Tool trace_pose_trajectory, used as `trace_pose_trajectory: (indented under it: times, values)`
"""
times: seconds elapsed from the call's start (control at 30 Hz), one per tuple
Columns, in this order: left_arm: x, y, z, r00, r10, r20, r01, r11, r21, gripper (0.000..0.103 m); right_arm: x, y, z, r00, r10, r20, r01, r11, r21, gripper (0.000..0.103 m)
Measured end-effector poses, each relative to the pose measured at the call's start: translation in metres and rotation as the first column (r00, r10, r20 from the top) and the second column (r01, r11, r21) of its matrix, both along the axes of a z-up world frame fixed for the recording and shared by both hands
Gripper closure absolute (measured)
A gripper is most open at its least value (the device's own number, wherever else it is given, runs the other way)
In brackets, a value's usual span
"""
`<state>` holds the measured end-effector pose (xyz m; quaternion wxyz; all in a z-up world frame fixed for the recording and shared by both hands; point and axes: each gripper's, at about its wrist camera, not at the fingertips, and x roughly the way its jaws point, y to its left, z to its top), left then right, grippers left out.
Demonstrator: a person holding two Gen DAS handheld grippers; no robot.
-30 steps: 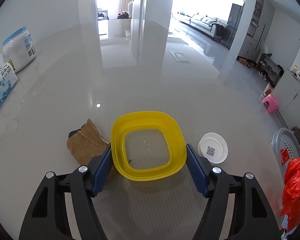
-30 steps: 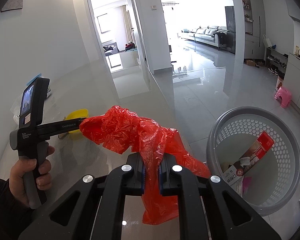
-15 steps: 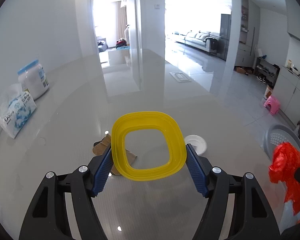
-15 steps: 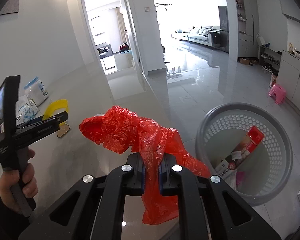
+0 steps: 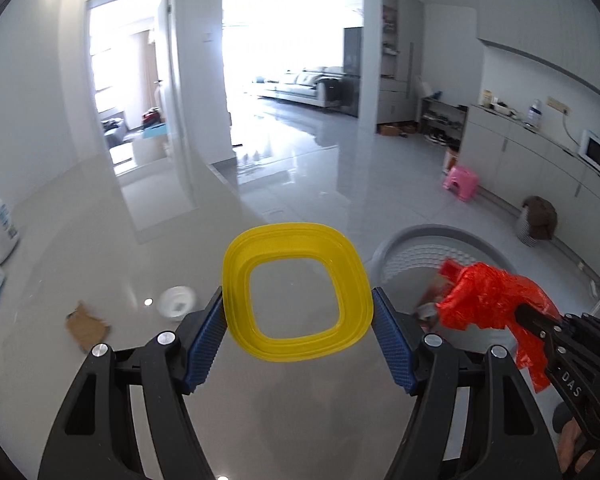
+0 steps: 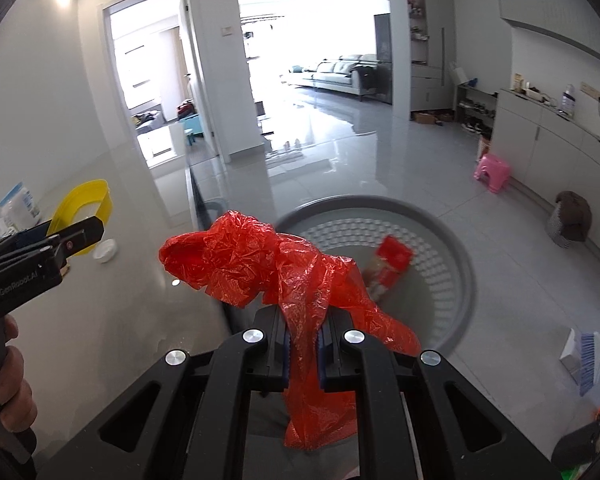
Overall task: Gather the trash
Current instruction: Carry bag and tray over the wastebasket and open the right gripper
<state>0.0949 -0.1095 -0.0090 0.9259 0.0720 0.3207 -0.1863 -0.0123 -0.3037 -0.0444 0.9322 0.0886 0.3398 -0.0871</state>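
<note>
holding red-white packet (image 6: 390,266): grey perforated basket (image 6: 458,256), beside glossy table (image 6: 120,320).

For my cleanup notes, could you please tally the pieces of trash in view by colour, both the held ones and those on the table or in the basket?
Yellow: 1, the plastic lid in the left gripper
Red: 2, the plastic bag in the right gripper and the packet in the basket
White: 1, the small cup on the table
Brown: 1, the cardboard scrap
Total: 5
</note>
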Motion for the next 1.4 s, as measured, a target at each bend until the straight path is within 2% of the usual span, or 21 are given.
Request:
trace_pose_trajectory:
  times: [0.17, 0.37, 0.73, 0.93, 1.17, 1.23, 1.27, 1.3, 1.33, 1.4]
  values:
    - [-0.002, -0.052, -0.008, 0.996, -0.093, -0.010, 0.093, 0.996, 0.002, 0.035, -0.003, -0.044, -0.003, 0.998, -0.065, -0.006, 0.065, 0.998, -0.026, 0.094]
    - [0.009, -0.105, -0.032, 0.986, -0.166, -0.035, 0.167, 0.984, 0.060, 0.035, 0.008, -0.089, -0.025, 0.992, -0.116, -0.052, 0.115, 0.993, -0.016, 0.094]
    - [0.044, -0.132, -0.072, 0.974, -0.186, -0.129, 0.198, 0.976, 0.095, 0.035, 0.041, -0.123, -0.071, 0.984, -0.131, -0.125, 0.136, 0.990, 0.035, 0.092]
    - [0.056, -0.136, -0.086, 0.966, -0.176, -0.192, 0.196, 0.976, 0.092, 0.034, 0.056, -0.127, -0.078, 0.982, -0.135, -0.134, 0.143, 0.989, 0.047, 0.091]
    - [0.059, -0.141, -0.089, 0.963, -0.174, -0.207, 0.197, 0.975, 0.099, 0.032, 0.060, -0.135, -0.086, 0.982, -0.134, -0.132, 0.143, 0.988, 0.057, 0.088]
    - [0.060, -0.140, -0.089, 0.962, -0.170, -0.213, 0.195, 0.976, 0.101, 0.027, 0.059, -0.136, -0.087, 0.983, -0.132, -0.130, 0.142, 0.987, 0.070, 0.083]
    - [0.060, -0.139, -0.088, 0.963, -0.165, -0.215, 0.190, 0.977, 0.102, 0.024, 0.059, -0.137, -0.087, 0.984, -0.127, -0.128, 0.138, 0.987, 0.082, 0.069]
    - [0.060, -0.136, -0.086, 0.964, -0.161, -0.213, 0.185, 0.978, 0.100, 0.018, 0.056, -0.136, -0.086, 0.984, -0.127, -0.122, 0.138, 0.987, 0.088, 0.046]
    - [0.060, -0.134, -0.085, 0.966, -0.157, -0.207, 0.179, 0.980, 0.092, 0.017, 0.055, -0.135, -0.086, 0.985, -0.131, -0.110, 0.141, 0.986, 0.090, 0.039]
    - [0.060, -0.133, -0.084, 0.966, -0.155, -0.208, 0.176, 0.981, 0.086, 0.016, 0.051, -0.135, -0.083, 0.986, -0.143, -0.086, 0.151, 0.985, 0.084, 0.037]
